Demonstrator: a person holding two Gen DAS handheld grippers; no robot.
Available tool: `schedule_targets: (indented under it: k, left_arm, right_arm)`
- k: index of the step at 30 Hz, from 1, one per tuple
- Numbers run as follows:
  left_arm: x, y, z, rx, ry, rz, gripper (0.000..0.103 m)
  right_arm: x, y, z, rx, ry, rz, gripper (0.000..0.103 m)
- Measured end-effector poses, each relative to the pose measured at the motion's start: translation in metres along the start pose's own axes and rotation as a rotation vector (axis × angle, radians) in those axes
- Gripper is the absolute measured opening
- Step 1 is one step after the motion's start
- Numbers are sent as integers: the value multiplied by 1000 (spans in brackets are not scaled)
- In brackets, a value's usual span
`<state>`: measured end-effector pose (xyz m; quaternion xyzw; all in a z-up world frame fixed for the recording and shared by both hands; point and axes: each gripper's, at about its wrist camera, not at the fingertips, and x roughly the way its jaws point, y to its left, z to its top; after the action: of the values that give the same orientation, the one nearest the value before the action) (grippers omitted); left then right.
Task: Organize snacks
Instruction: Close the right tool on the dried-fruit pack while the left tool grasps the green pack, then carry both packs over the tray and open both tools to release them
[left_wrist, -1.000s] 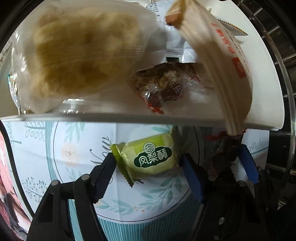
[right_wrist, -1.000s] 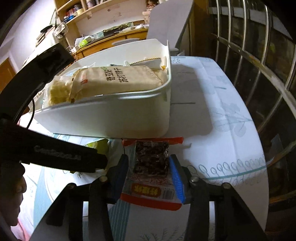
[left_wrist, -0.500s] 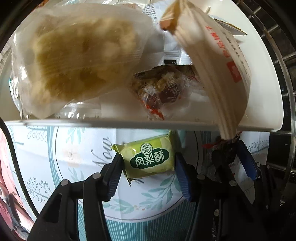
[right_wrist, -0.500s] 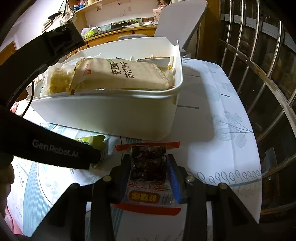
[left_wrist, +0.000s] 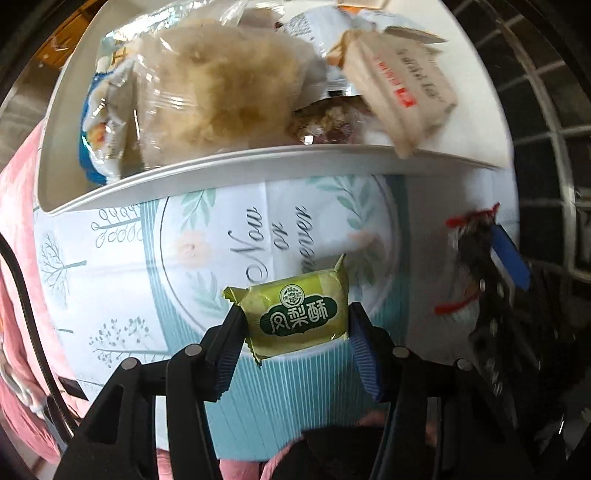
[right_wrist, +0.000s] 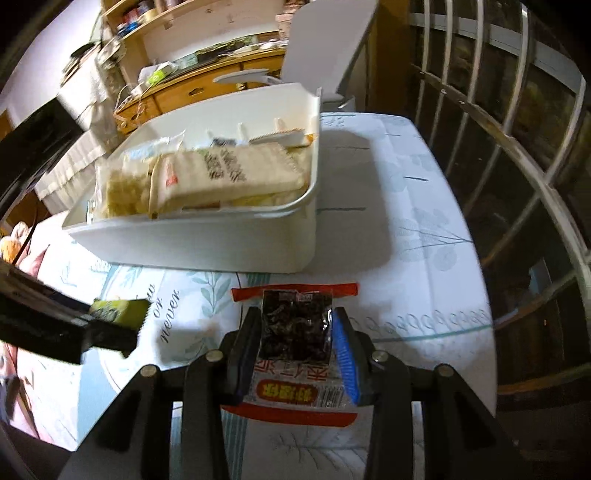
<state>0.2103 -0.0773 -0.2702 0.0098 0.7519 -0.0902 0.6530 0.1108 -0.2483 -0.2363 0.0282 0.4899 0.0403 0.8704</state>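
Left gripper (left_wrist: 295, 325): clenched on the green pastry packet (left_wrist: 297, 317), pads pressing its two short ends; it points straight down at the tabletop.
Right gripper (right_wrist: 295, 332): clenched on the dark snack packet (right_wrist: 295, 328), a clear pouch with red edges, held by its sides.
Just changed: a second ago both pairs of jaws stood wider around packets lying flat on the cloth; both have since closed and risen, so each packet now hangs clear of the cloth.
Meaning for the task: both pick-ups look done; what is left is likely carrying the two packets over the rim and dropping them in.
White bin (right_wrist: 207, 236): stands just beyond both grippers, already holding a beige cracker pack (right_wrist: 225, 177), a clear bag of pale puffed snack (left_wrist: 221, 92) and a few smaller packets.
Risk: the bin is well filled, so the new packets may have to sit on top.
Tabletop (right_wrist: 424, 229): covered by a white and teal cloth with leaf prints and script lettering.
Room: wooden shelves and a cluttered cabinet behind the bin, a metal window grille on the right, a pink sleeve at the left edge.
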Motion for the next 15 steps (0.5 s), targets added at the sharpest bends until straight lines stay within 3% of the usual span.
schedule_targets:
  k: [6,15]
  left_arm:
    - [-44,5,-1,116,3,-27,54]
    - [-120,21,15,186,-149,-51,55]
  right_arm:
    - [-30,-8,16,48,-42,-45,39]
    - [-65,-6,71,17,-157,-60,39]
